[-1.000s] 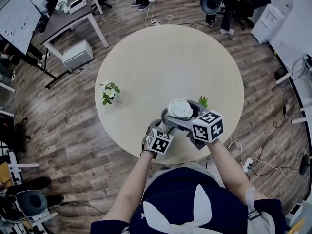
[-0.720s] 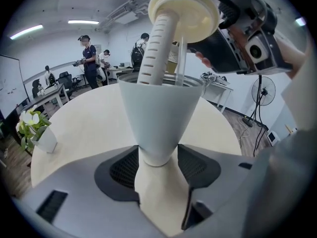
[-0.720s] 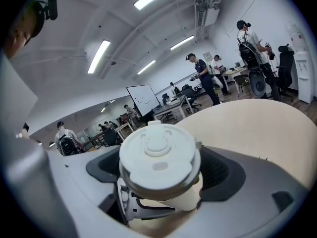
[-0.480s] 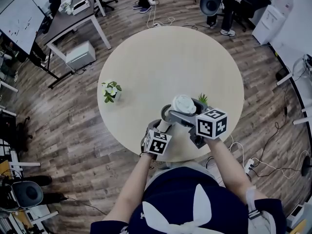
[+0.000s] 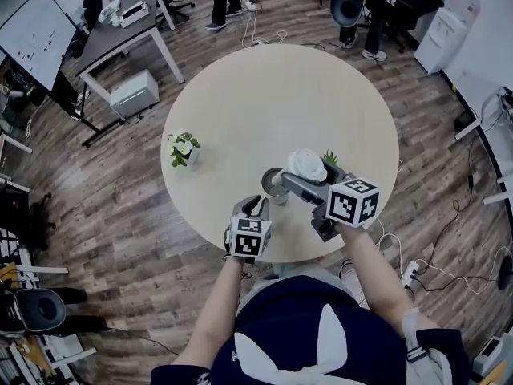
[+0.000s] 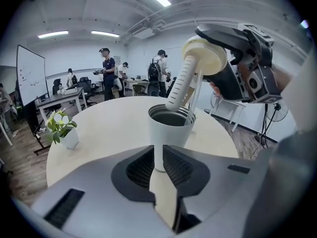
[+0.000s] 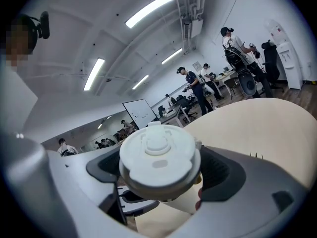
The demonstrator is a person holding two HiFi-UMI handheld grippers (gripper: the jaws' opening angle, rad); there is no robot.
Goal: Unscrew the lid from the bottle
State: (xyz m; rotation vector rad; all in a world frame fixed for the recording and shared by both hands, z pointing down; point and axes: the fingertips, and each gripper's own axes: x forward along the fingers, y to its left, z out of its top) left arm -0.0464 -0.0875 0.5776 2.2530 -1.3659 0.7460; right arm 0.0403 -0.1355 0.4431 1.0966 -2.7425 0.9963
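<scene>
Looking down from the head, takes in a round beige table (image 5: 264, 87) with the bottle (image 5: 273, 184) standing open toward 6 o'clock, near the edge. Holds the lid (image 5: 304, 164) raised at the bottle's 2 o'clock, clamped in the right gripper (image 5: 313, 175). Sets the left gripper (image 5: 256, 207) at the bottle's 7 o'clock, apart from it. Hides from up there the underside of the lid; bares it only in the left gripper view: a ribbed white tube (image 6: 179, 83) and a thin clear straw (image 6: 197, 95), slanting from the lid down to the bottle's dark mouth. Shows there too a smooth, white, tapered bottle wall, and jaws just closing in, down to a thin slit, with nothing between and the bottle just past the tips. Gives in the right gripper view the lid's top alone: a matte white disc with a moulded flap at centre, pinched at its rim by both ribbed black pads (image 7: 225, 170). Leaves a potted plant (image 5: 181, 149) at the table's 9 o'clock and a green sprig (image 5: 330, 159) peeking out at the lid's 3 o'clock.
</scene>
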